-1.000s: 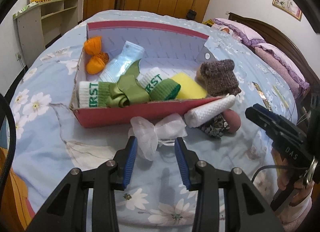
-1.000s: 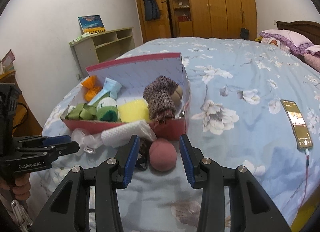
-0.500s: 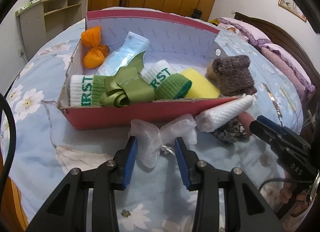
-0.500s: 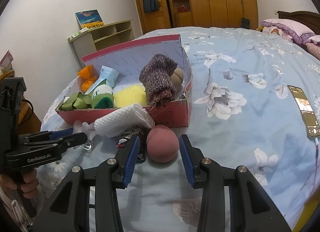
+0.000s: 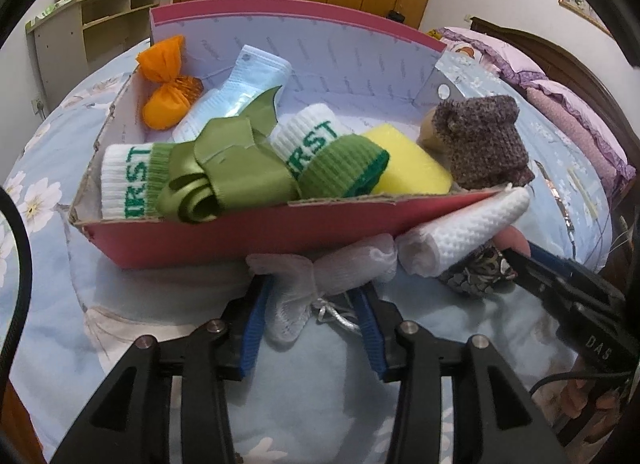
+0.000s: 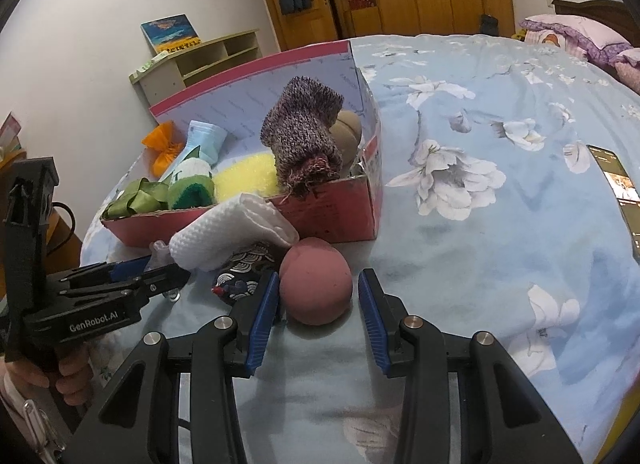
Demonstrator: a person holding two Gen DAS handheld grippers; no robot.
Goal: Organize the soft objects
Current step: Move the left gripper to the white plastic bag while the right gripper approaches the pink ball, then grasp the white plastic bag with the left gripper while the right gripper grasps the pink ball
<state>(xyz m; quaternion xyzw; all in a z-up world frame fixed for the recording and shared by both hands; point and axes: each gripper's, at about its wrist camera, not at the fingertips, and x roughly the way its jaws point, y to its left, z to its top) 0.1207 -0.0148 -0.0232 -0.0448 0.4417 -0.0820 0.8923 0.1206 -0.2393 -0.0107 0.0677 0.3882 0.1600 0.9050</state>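
1. Blue floral bedding [image 5: 120, 296] lies under the left gripper [image 5: 314, 296]; its jaws have just been opening and straddle the white mesh pouch [image 5: 320, 284], pads apparently clear of it.
2. Right gripper [image 6: 316, 296] stands open around the pink ball [image 6: 316, 284], unpressed; the red box [image 6: 332, 211] sits just beyond.

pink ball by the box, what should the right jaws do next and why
Probably ease the right gripper a little further forward, then close. Its jaws are open and straddle the pink ball, which lies on the bedspread in front of the red box, with a gap on each side. The ball sits near the fingertips, so a deeper grip looks safer.
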